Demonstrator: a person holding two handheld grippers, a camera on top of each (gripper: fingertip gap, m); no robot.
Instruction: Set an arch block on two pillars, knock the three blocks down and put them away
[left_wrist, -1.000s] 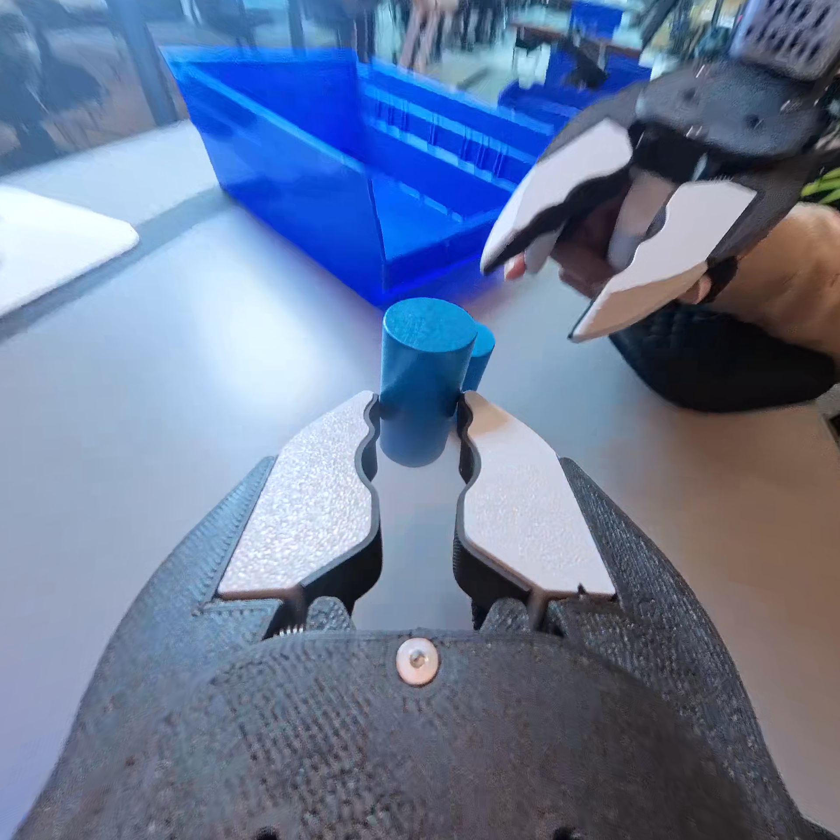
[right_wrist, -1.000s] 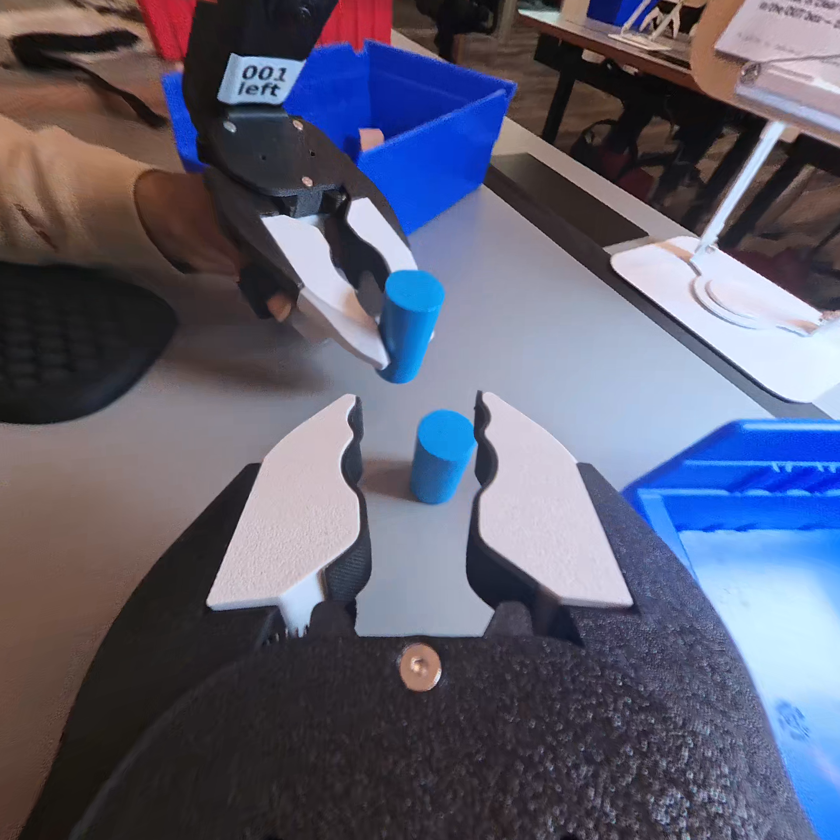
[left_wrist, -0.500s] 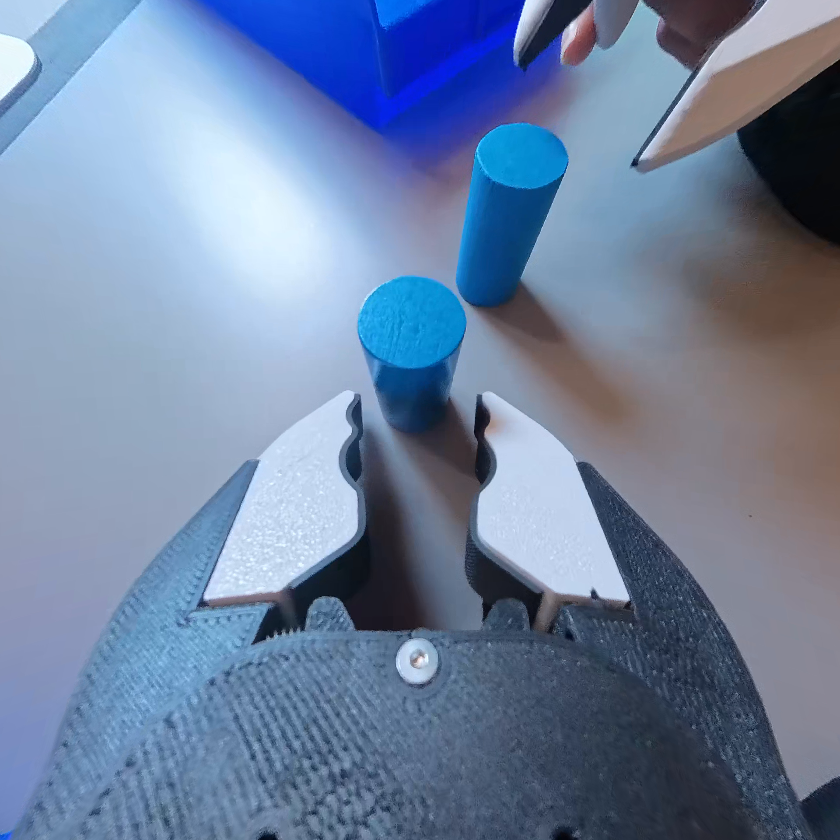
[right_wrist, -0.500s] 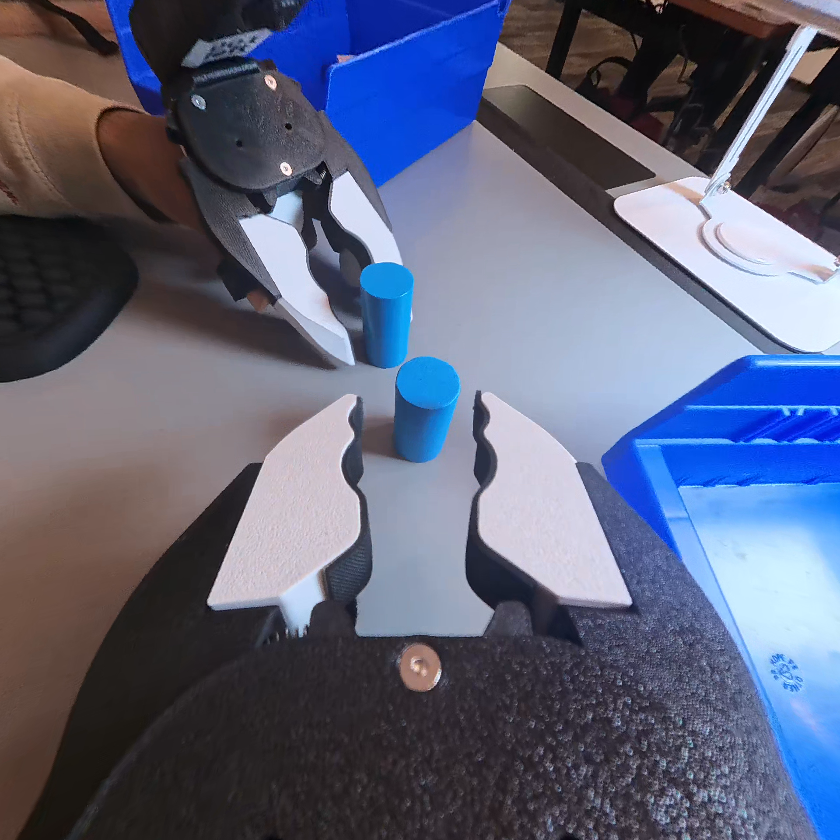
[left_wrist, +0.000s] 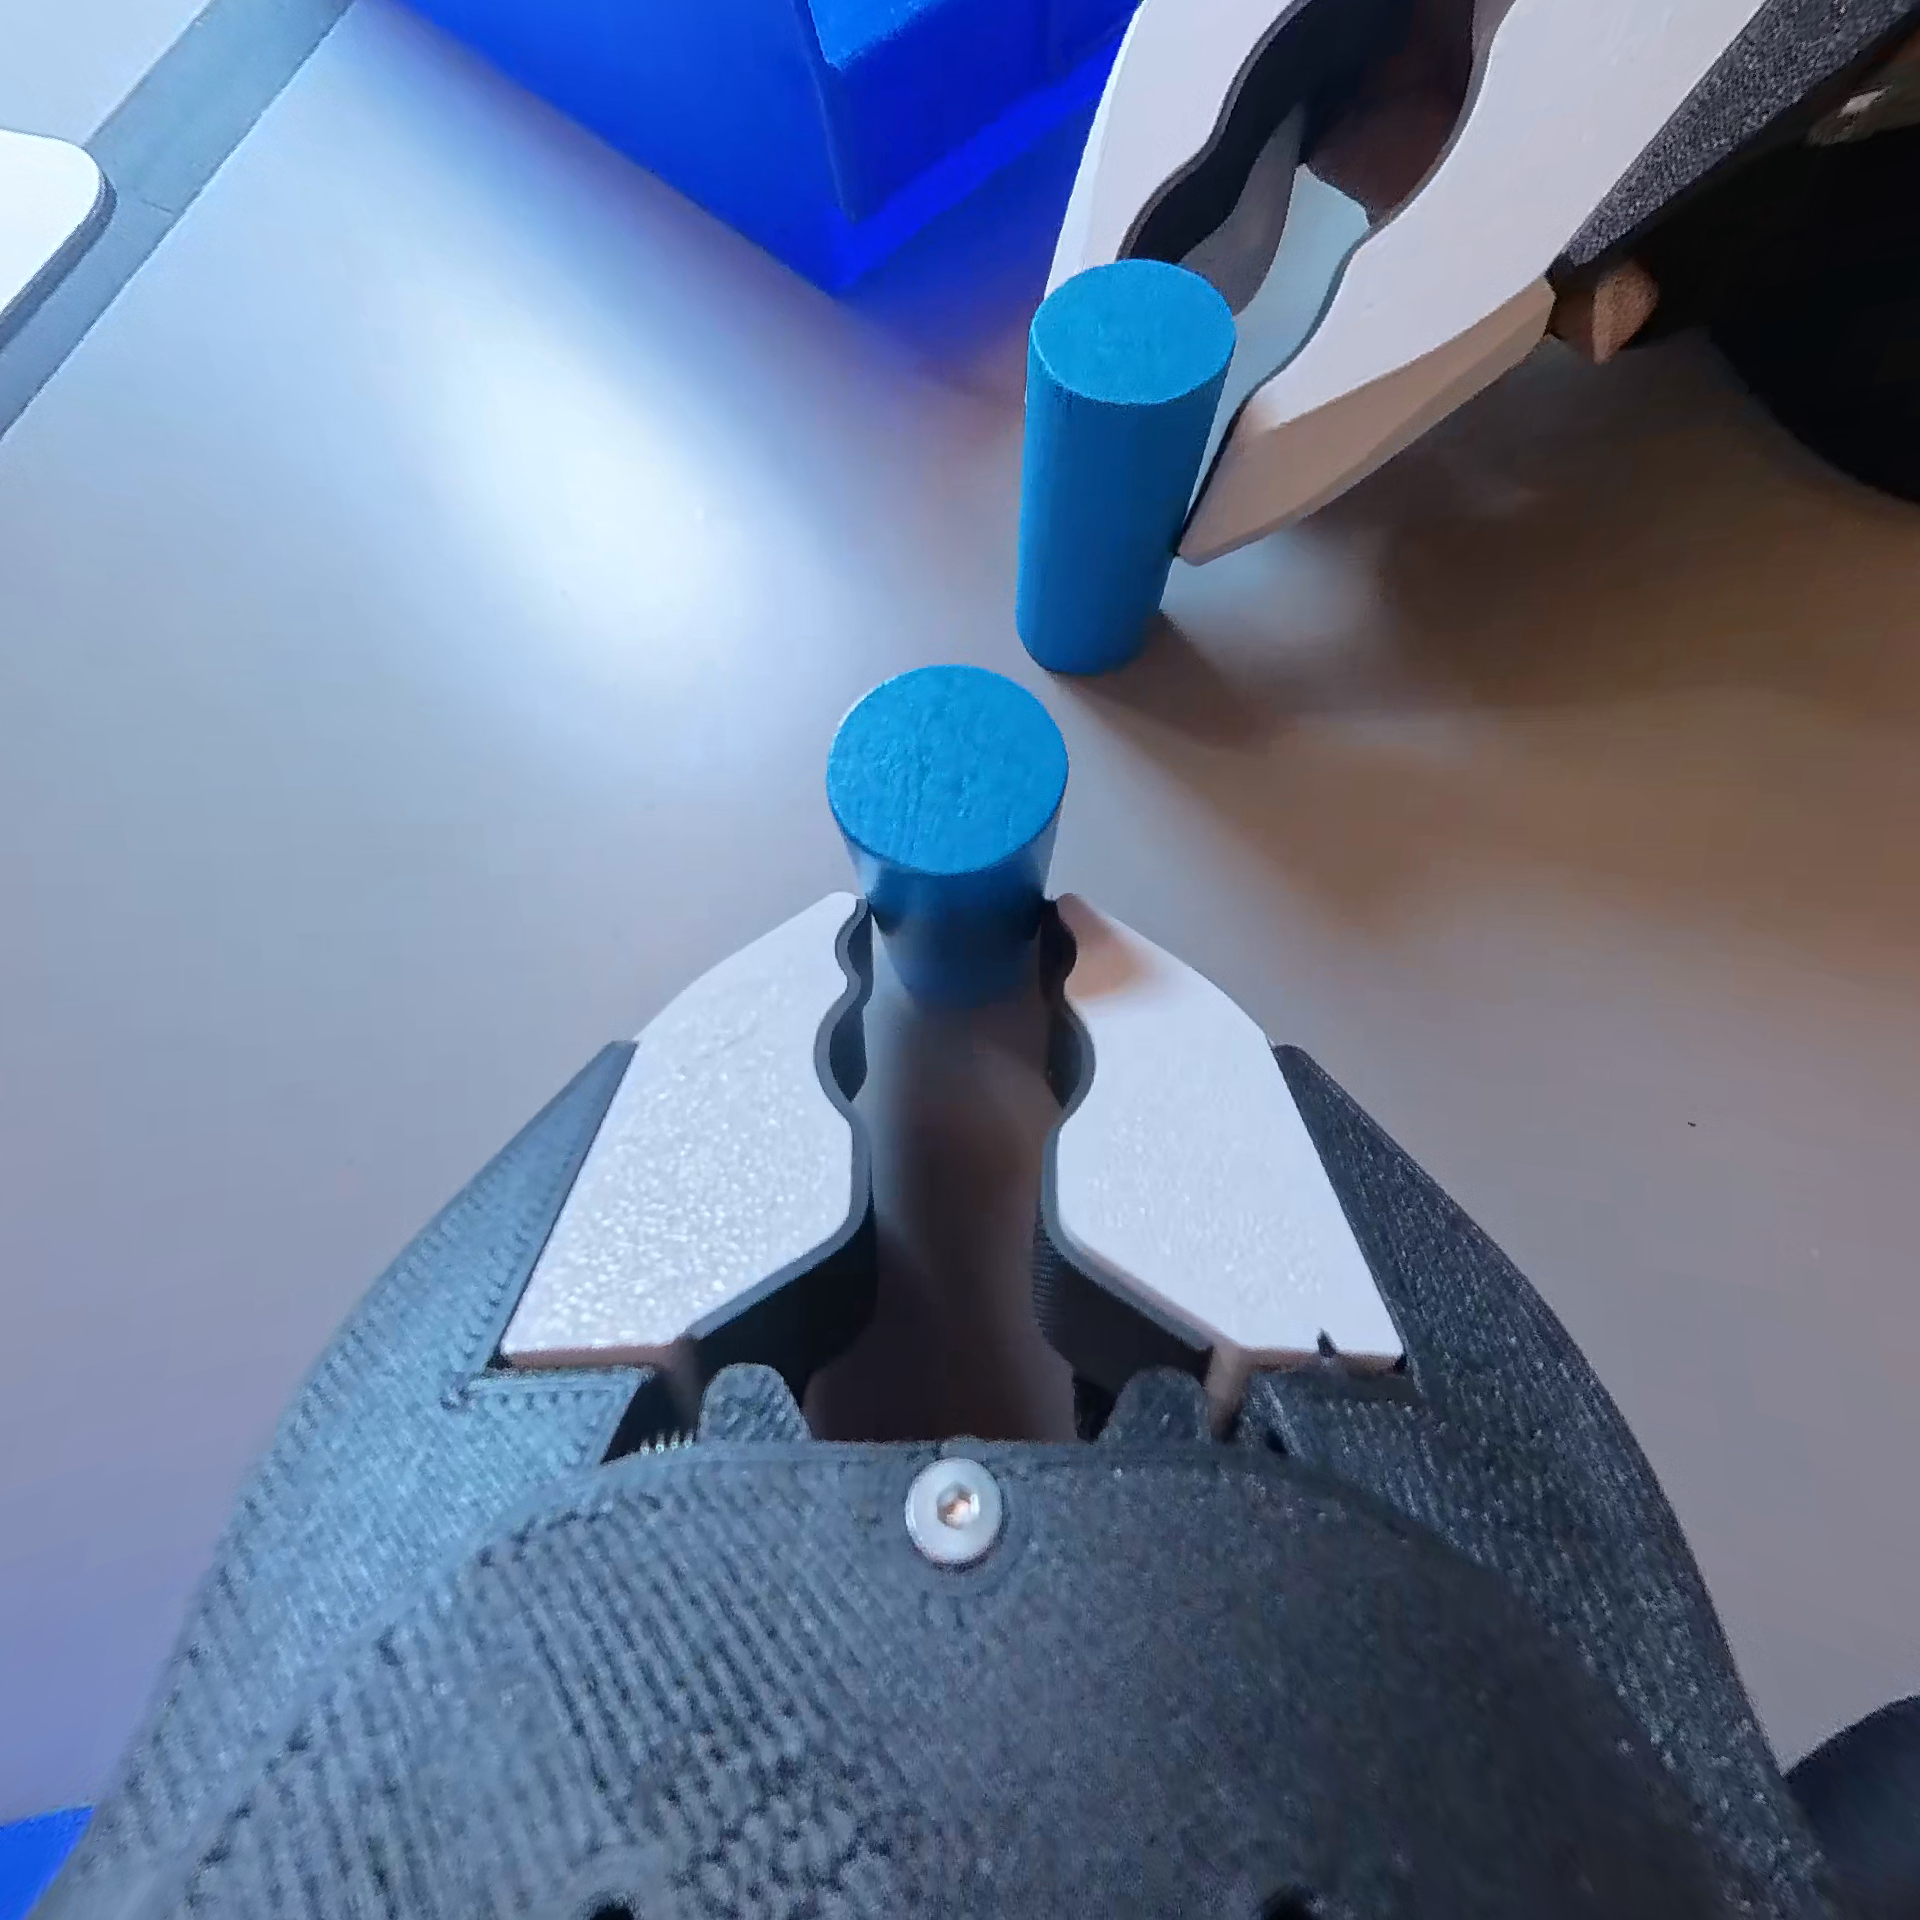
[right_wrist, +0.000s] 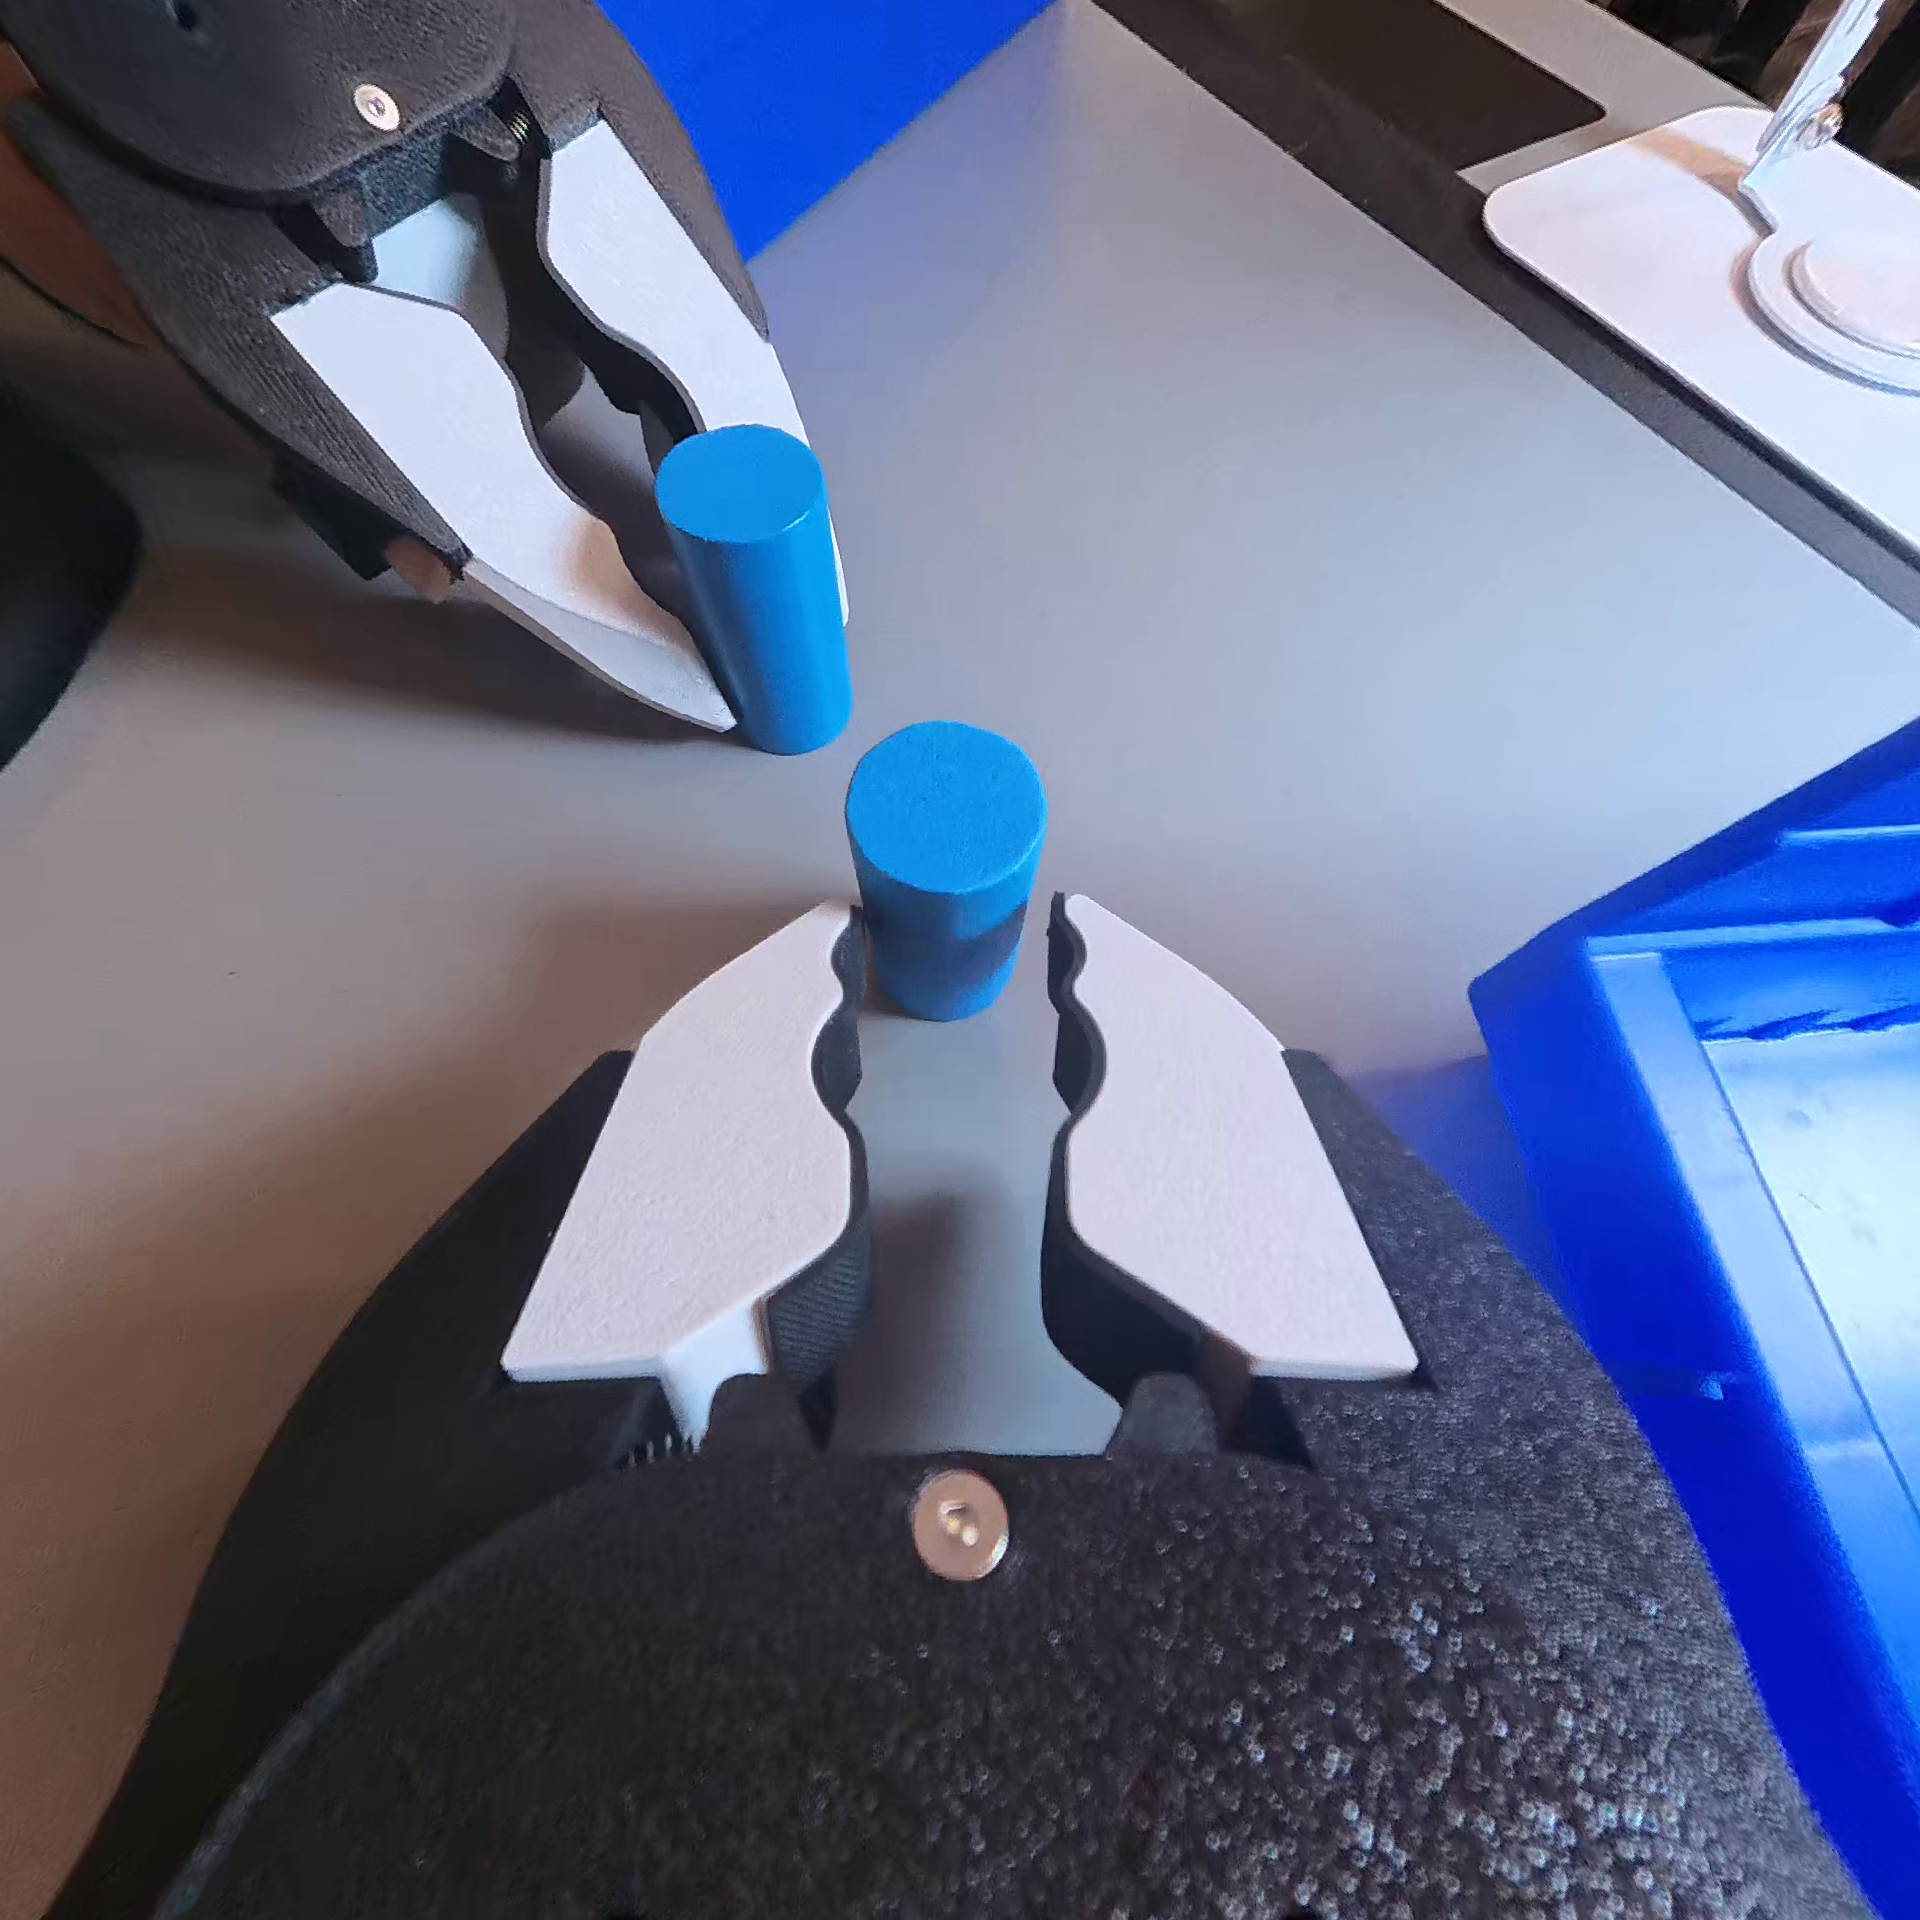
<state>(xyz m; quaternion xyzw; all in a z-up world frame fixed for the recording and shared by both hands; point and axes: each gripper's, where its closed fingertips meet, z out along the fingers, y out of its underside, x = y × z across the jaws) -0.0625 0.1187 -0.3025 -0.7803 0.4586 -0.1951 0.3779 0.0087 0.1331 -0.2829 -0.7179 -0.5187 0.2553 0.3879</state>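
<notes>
Your left gripper (left_wrist: 951, 914) clamps one blue pillar (left_wrist: 948, 831) at its fingertips. Your right gripper (right_wrist: 951, 914) brackets the other pillar (right_wrist: 943, 883) upright between parted fingers, gap on one side.

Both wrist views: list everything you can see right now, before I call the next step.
pillar blocks: 2, blue, upright on the table, close but apart; one at the left fingertips, the other at the right fingertips
arch block: 0 in view
bins: 2, blue; one right of the right hand-held gripper, one behind the left
stand base: 1, white, far right table edge
table: 1, grey
left hand-held gripper: black, white fingers, around its pillar
right hand-held gripper: same colours, around its pillar, gap on one side
</notes>
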